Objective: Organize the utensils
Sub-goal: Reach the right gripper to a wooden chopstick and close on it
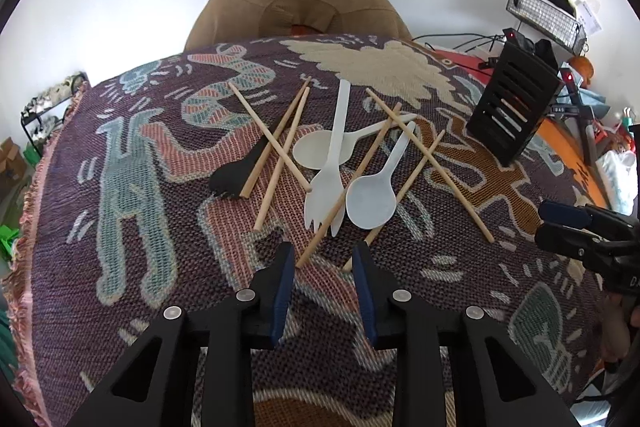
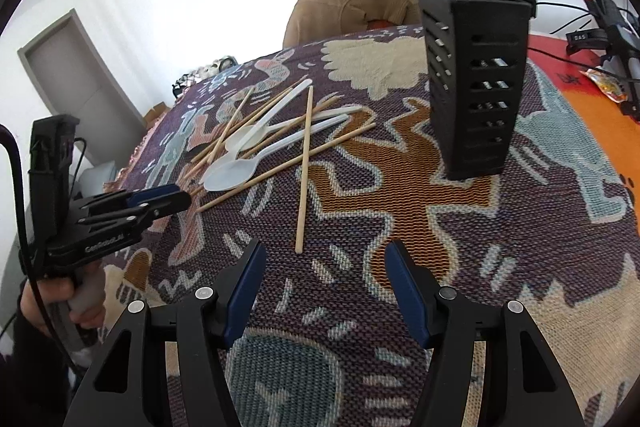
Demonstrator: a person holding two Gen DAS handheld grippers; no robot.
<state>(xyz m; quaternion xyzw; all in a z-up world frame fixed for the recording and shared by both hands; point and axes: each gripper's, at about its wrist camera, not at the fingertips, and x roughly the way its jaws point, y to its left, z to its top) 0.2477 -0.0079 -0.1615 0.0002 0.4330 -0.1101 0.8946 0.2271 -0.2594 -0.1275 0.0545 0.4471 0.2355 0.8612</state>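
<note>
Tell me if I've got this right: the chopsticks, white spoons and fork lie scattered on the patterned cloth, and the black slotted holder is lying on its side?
Not quite. The black slotted holder stands upright on the patterned cloth, as the right wrist view shows. The chopsticks, white spoons and fork do lie scattered.

Surface draped in a woven patterned cloth (image 1: 132, 211): purple ground, teal, pink, cream and brown figures. On it, mid-field: a crossed heap of wooden chopsticks (image 1: 280, 151), a white fork (image 1: 330, 163), two white spoons (image 1: 378, 191) and a black utensil (image 1: 236, 173) at the left edge of the heap. Black slotted holder (image 2: 474, 83) stands upright, well apart to the right.
</note>
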